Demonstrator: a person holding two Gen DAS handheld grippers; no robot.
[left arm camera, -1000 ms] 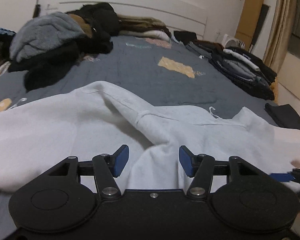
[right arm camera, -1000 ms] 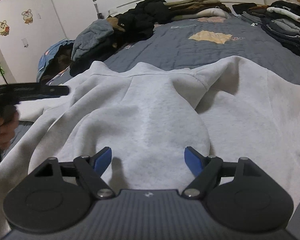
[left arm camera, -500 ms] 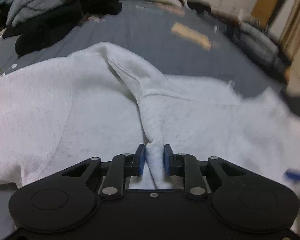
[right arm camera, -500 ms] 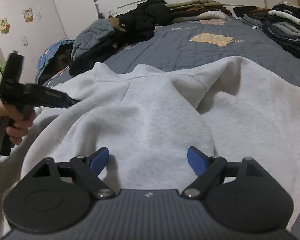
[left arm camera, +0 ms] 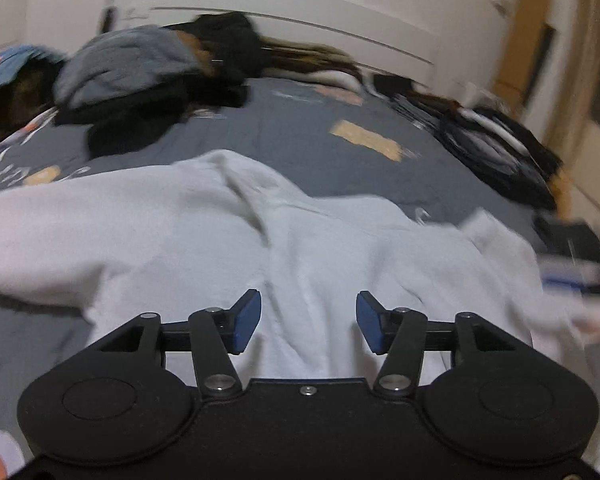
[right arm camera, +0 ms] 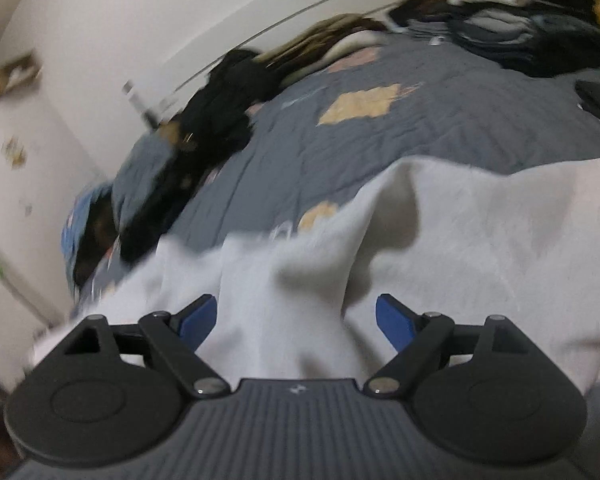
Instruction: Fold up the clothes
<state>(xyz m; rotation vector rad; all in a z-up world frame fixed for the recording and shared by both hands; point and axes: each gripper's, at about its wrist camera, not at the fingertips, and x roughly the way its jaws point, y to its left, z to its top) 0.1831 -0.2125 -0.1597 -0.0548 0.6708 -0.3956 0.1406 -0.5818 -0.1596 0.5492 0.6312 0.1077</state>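
Note:
A light grey hooded sweatshirt lies rumpled across the near part of the bed. My left gripper hovers open just over its middle, blue pads apart, nothing between them. In the right wrist view the same sweatshirt fills the foreground with a raised ridge of fabric running toward the camera. My right gripper is open with that ridge lying between its spread fingers, not pinched. Both views are blurred by motion. The right gripper's dark body shows faintly at the far right of the left wrist view.
The bed has a grey quilt with orange patches. A heap of dark and grey clothes sits at the back left. Folded dark garments line the right edge. A white headboard stands behind, and a tan curtain to the right.
My left gripper, shut on a fold of the sweatshirt half a second ago, has let go and opened. The right gripper has swung left and tilted; the sweatshirt has bunched up.

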